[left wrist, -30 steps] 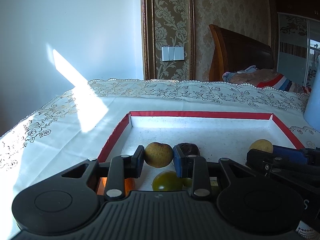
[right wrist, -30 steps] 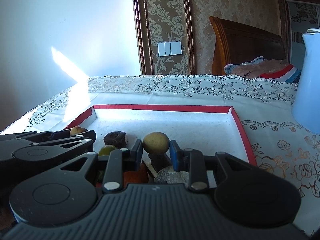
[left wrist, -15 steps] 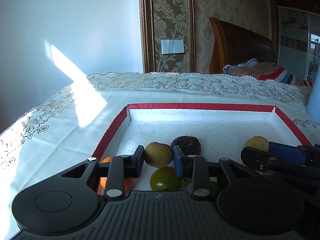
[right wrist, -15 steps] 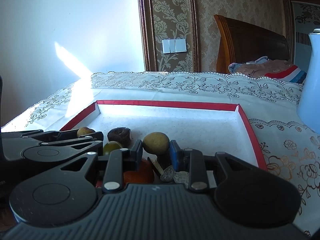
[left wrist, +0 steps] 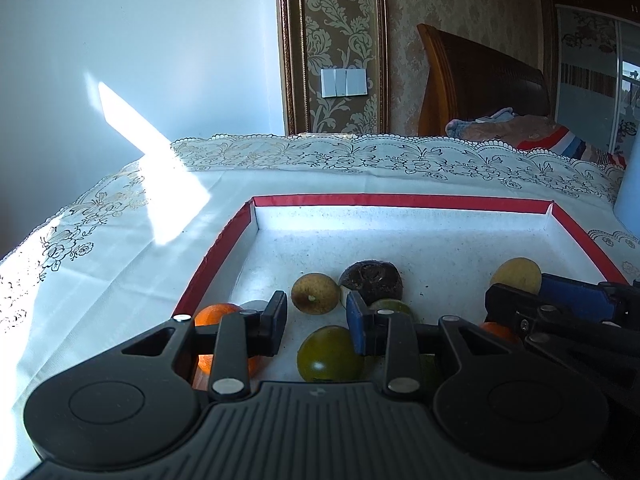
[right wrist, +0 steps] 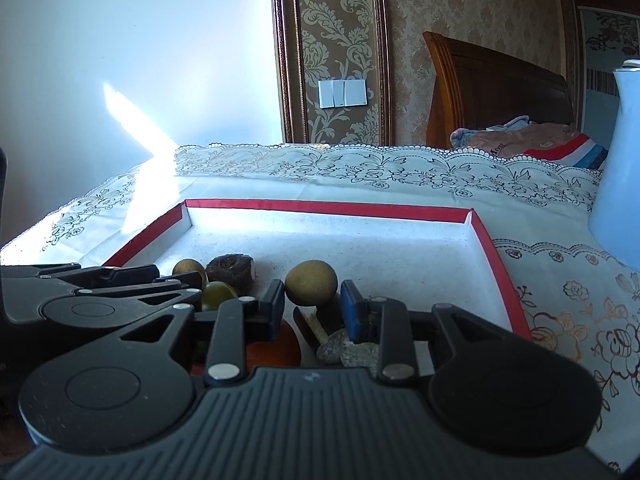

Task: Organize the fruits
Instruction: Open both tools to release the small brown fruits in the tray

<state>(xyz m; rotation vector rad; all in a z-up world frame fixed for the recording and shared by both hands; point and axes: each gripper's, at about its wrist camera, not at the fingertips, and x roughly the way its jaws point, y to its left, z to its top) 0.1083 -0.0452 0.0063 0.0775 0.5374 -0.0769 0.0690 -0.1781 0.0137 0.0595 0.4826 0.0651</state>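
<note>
Your left gripper (left wrist: 316, 316), its jaws just widened and clear of the small tan round fruit (left wrist: 315, 293) beyond them, hovers inside the red-rimmed white cardboard tray (left wrist: 400, 202); your right gripper (right wrist: 312, 307) clamps a second tan round fruit (right wrist: 311, 282) over the tray, beside a dark wrinkled fruit (right wrist: 231, 266).

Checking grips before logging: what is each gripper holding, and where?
Right gripper pinches a yellow fruit by its sides. Left gripper holds nothing: its jaws have just been opening, a tan fruit loose between them.
</note>
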